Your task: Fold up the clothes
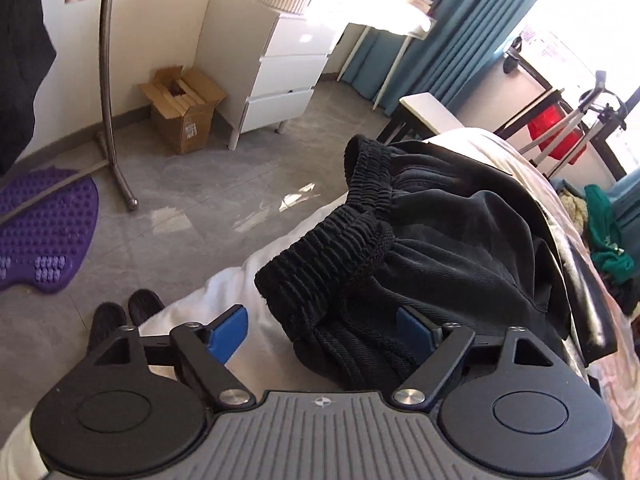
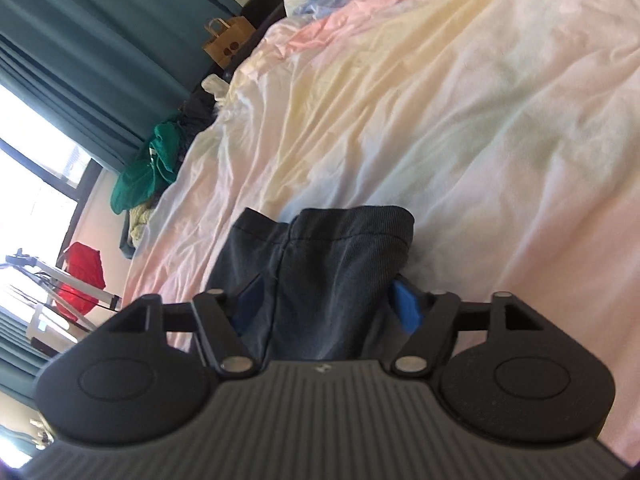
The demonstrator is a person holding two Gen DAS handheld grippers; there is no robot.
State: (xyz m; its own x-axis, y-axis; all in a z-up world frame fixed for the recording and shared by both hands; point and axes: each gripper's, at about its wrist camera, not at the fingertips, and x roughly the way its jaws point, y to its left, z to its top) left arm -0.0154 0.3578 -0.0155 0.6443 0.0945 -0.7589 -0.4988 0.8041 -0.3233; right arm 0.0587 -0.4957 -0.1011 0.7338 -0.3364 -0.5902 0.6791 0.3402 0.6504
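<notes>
Left wrist view first. The left gripper (image 1: 320, 332) is seen with its blue pads (image 1: 226, 336) spread wide apart, and nothing is pinched between them. A bunched pair of black shorts (image 1: 420, 248) is draped in front of it, with the ribbed elastic waistband (image 1: 344, 240) flopped toward the camera and part of the fabric lying in the gap between the fingers. The right pad is half hidden behind the cloth, so whether it's actually touching is hard to call. The shorts are resting on the edge of the bed (image 1: 224, 292), which is covered in white there. Past the bed, grey floor tiles (image 1: 192, 184) are visible, with an open cardboard box (image 1: 182, 108) next to a white drawer unit (image 1: 280, 76), a metal stand (image 1: 110, 92), a purple nubby mat (image 1: 44, 232) and teal curtains (image 1: 448, 28).

Right wrist view. The right gripper (image 2: 328, 308) is also held apart, jaws wide, and a dark grey leg end of the same shorts (image 2: 320, 264) is sitting between them, hem (image 2: 348, 236) pointing away from the camera. The fabric is slack between the fingers rather than squeezed. It's laid flat on the pastel bedsheet (image 2: 460, 120), which is rumpled all over. Off the far side, a green garment (image 2: 148, 164), a brown paper bag (image 2: 224, 44) and something red (image 2: 82, 280) by the window can be made out.
</notes>
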